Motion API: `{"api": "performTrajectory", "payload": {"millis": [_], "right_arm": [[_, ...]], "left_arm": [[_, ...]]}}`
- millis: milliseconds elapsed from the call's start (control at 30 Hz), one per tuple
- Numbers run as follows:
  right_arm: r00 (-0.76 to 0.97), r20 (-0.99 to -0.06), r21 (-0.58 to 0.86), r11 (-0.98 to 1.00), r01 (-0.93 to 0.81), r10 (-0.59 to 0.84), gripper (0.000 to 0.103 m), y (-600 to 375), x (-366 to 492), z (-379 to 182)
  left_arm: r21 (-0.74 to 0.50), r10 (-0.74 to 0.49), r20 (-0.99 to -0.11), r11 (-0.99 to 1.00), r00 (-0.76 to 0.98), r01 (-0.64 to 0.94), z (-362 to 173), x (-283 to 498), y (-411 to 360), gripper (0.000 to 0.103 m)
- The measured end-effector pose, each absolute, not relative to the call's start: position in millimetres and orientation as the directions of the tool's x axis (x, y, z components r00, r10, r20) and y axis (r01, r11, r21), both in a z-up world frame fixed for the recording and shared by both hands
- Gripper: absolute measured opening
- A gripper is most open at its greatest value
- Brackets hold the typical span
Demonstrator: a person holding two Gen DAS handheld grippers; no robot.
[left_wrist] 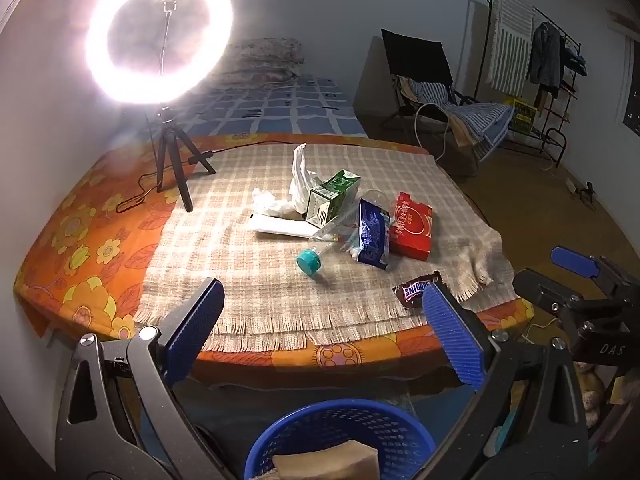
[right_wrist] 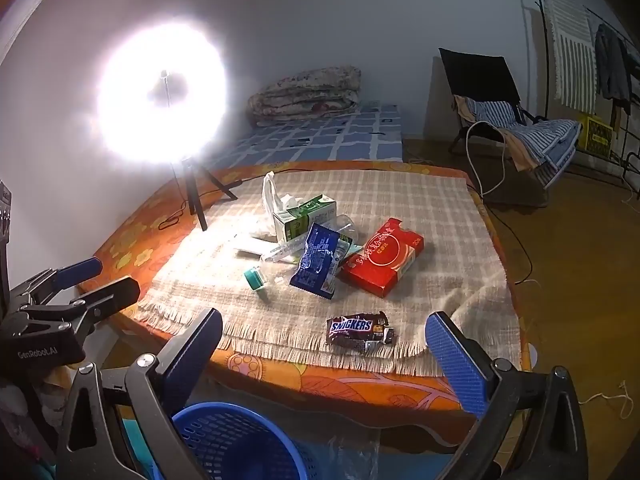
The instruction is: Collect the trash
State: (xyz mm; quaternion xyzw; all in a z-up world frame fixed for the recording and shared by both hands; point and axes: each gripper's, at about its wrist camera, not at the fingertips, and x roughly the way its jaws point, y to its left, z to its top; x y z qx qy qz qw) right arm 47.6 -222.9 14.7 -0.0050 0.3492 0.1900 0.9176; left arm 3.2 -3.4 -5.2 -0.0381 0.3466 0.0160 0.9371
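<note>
Ring light (left_wrist: 159, 36) behind trash pile (left_wrist: 340, 216), blue basket (left_wrist: 340, 436) below, both grippers' fingers (left_wrist: 196, 328) wide, empty

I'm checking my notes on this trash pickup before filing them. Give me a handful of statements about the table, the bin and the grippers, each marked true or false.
1. Both grippers are open and hold nothing: left gripper, right gripper. True.
2. The Snickers wrapper lies near the fringed front edge of the woven cloth. True.
3. The blue basket stands on the table. False: it sits below the table's front edge.
4. The red box is already in the basket. False: it lies flat on the cloth, beside the blue wrapper.
5. The green-and-white carton is on the cloth. True.
6. The ring light is off. False: it glows brightly.
</note>
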Motion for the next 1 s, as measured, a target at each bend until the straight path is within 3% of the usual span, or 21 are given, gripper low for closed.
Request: {"api": "performTrajectory", "payload": {"millis": [1000], "right_arm": [[0.690, -0.653, 0.122, 0.942, -0.313, 0.314, 0.102, -229.5, 48.3, 12.0]], "left_arm": [[-0.056, 0.006, -0.653, 0.997, 0.758, -0.056, -5.5, 1.7, -6.0, 0.101]]}}
